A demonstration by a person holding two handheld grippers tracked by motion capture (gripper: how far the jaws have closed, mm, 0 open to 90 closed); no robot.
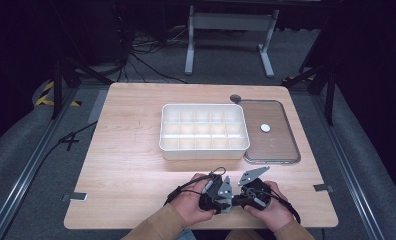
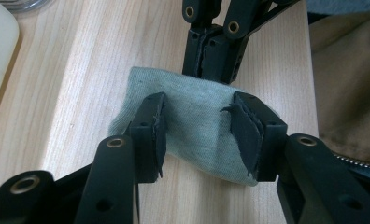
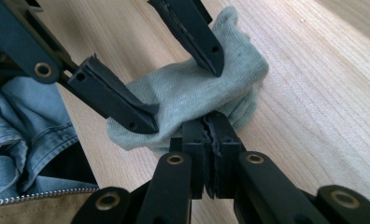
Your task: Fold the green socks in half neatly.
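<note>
pale wooden table (image 1: 136, 165) under my grippers: right gripper (image 3: 210, 135) clenched on the grey-green sock (image 2: 197, 121) edge, left gripper (image 2: 199, 128) released, straddling its middle crosswise.

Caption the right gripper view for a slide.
Right gripper pinches a grey-green sock on the wooden table; left gripper open.

Surface (image 1: 136, 150): my light wooden top, pale grain, evenly lit from above.
Floor (image 1: 31, 150): grey carpet all round me.
Far side: a white metal frame (image 1: 231, 30) stands on two feet, with black cables (image 1: 146, 55) loose on the floor to its left.
Far left: yellow-black tape (image 1: 47, 95).
Room beyond: dark.
</note>
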